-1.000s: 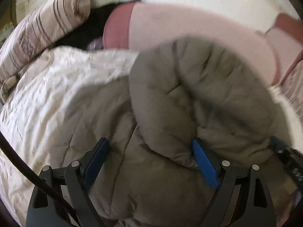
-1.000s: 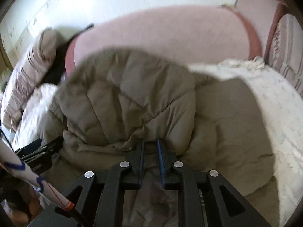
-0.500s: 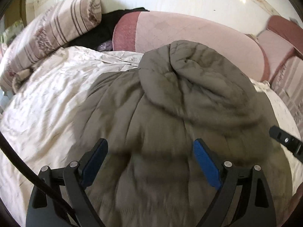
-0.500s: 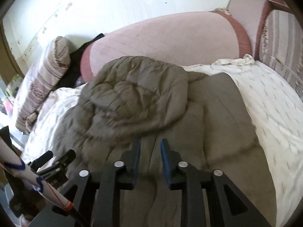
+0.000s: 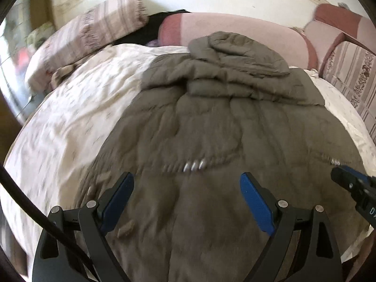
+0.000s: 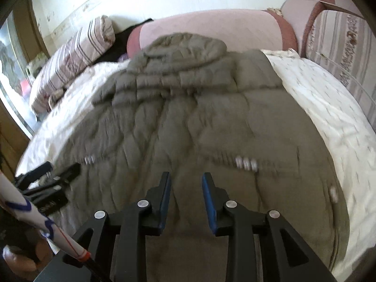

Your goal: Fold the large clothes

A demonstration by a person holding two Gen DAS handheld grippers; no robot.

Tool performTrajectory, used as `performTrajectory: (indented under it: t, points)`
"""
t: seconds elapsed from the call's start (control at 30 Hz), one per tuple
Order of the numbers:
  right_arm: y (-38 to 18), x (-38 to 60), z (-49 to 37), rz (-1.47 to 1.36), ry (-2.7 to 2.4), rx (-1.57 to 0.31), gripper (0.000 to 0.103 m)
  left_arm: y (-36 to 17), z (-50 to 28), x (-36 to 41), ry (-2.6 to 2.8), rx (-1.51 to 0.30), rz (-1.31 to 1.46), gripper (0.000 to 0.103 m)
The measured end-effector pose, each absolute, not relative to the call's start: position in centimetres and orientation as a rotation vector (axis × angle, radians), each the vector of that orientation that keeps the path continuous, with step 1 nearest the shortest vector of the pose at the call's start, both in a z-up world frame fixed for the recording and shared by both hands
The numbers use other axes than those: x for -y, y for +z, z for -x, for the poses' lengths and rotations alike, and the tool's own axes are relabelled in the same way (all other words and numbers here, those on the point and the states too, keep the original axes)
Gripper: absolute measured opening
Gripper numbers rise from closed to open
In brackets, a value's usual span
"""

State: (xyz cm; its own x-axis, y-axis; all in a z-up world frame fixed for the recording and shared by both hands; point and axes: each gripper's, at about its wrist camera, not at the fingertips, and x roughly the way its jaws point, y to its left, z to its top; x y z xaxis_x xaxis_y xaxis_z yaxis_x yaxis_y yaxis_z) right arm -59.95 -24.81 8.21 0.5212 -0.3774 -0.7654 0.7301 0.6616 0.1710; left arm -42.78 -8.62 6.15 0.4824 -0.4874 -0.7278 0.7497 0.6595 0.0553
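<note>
Olive coat on cream bedspread, pink headboard behind.

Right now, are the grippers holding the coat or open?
Left gripper: open, holding nothing, above the coat.
Right gripper: open, holding nothing.

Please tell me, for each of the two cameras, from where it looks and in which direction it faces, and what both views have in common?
Left wrist: sits behind the left gripper, facing along the olive quilted jacket toward the pink headboard; its open fingers and the right gripper's tip show.
Right wrist: sits behind the right gripper, facing the same way; its open fingers and the left gripper show.
Shared: jacket, white bedspread, striped pillow, headboard.
</note>
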Motion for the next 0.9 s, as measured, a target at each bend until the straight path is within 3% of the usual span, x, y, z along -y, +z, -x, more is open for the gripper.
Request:
performTrajectory:
  t: [0.2,0.3,0.57,0.9]
  points:
    - [6.4,23.4,61.6,-0.478,-0.727,-0.813,0.034,3.4,43.3,6.5,-0.73,-0.792,-0.404,0.092]
    - [5.4,23.1,61.7,-0.466,-0.732,-0.833,0.04,2.1,43.6,6.1,-0.717,-0.764,-0.402,0.092]
    - [4.4,22.2,61.5,-0.381,-0.752,-0.838,0.044,0.9,43.8,6.1,-0.718,-0.693,-0.394,0.099]
    - [4.3,22.1,61.9,-0.36,-0.788,-0.836,0.06,0.8,44.0,6.0,-0.714,-0.66,-0.396,0.099]
